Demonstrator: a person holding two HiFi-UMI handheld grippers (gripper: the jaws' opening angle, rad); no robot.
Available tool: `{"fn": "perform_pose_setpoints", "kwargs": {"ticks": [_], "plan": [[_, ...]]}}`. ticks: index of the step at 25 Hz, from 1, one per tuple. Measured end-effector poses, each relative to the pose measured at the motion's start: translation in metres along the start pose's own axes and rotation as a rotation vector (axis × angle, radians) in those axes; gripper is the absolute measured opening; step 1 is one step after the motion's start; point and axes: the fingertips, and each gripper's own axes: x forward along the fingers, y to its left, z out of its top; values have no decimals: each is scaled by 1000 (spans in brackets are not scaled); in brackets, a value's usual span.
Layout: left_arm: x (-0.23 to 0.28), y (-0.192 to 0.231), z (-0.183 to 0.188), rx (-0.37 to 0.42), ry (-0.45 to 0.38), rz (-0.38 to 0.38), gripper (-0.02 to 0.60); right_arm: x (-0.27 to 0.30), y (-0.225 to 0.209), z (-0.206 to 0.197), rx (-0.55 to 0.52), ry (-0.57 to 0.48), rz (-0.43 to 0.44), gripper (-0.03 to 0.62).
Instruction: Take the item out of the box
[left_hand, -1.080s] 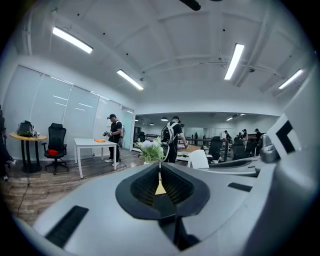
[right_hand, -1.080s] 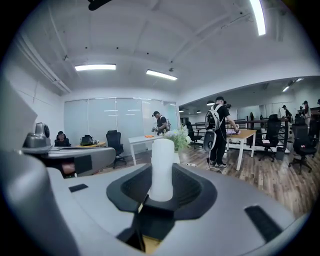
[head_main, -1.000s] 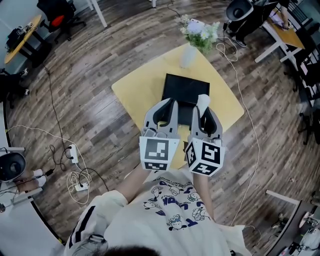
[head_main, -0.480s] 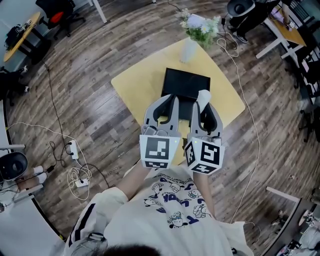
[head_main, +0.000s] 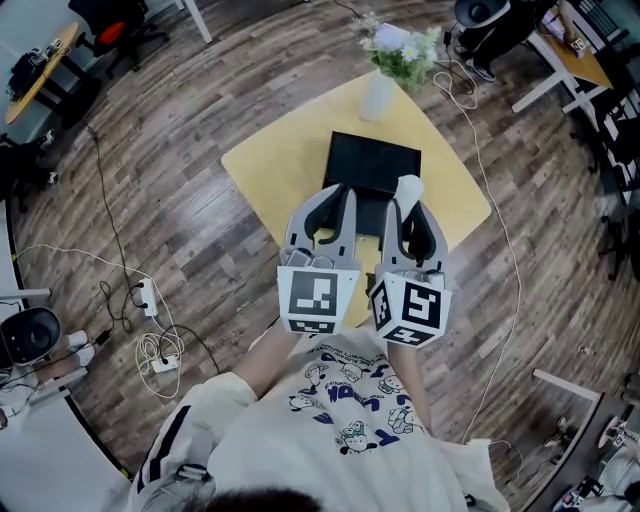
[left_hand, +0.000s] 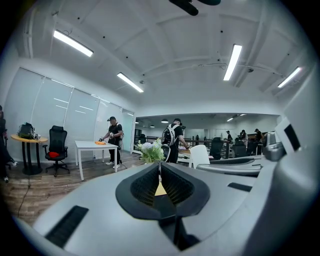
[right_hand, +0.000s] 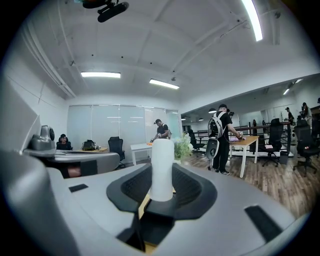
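Right hand-held gripper (right_hand: 162, 186) is clamped on a white cylinder (right_hand: 162, 167). Both ribbed pads press its lower part and it stands upright betw. them, its rounded top poking above the jaws. From the head view, that hand-held gripper (head_main: 408, 212) & the white cylinder (head_main: 407, 190) sit over the near edge of the black box (head_main: 375, 165). The cylinder is in the grip, not lying in the box.

Left hand-held gripper (left_hand: 160, 176) has its jaws together w/ nothing betw. them; only a thin slit shows, w/ a bit of yellow counter seen through it. In the head view it (head_main: 346, 198) is just beside the right one, tips over the box's near-left corner. Marker cubes are at the back of each: left cube (head_main: 318, 300), right cube (head_main: 410, 312).

Black box lies flat at about the middle of the yellow counter (head_main: 275, 180). A white vase (head_main: 377, 98) w/ flowers (head_main: 400, 48) stands at the counter's far corner, apart from the box.

Wood floor (head_main: 180, 130) all round, w/ a white cable (head_main: 495, 215) running past the counter's right side. Both gripper views show an office w/ several people standing at desks in the bkgd.
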Motion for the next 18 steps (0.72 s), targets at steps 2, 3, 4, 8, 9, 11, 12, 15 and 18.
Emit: {"fn": "perform_pose_setpoints", "kwargs": {"ticks": [2, 3, 4, 8, 9, 11, 12, 15, 18], "plan": [[-1, -1, 1, 0, -1, -1, 26, -1, 0, 1, -4, -1, -1, 143], [-1, -1, 2, 1, -1, -2, 26, -1, 1, 2, -8, -1, -1, 142], [-2, 0, 2, 1, -2, -2, 26, -1, 2, 2, -11, 0, -2, 143], [-6, 1, 1, -1, -5, -3, 26, -3, 6, 0, -13, -3, -2, 143], [-6, 2, 1, -1, -6, -4, 26, -4, 7, 0, -13, -5, -2, 143], [-6, 3, 1, -1, -6, -4, 26, -3, 8, 0, -12, -6, -2, 143], [-6, 3, 1, -1, -6, -5, 26, -2, 8, 1, -12, -6, -2, 142], [-6, 2, 0, -1, -6, -9, 26, -3, 9, 0, -12, -8, -5, 142], [-5, 3, 0, -3, -8, -11, 26, -2, 9, 1, -12, -11, -6, 142]]}}
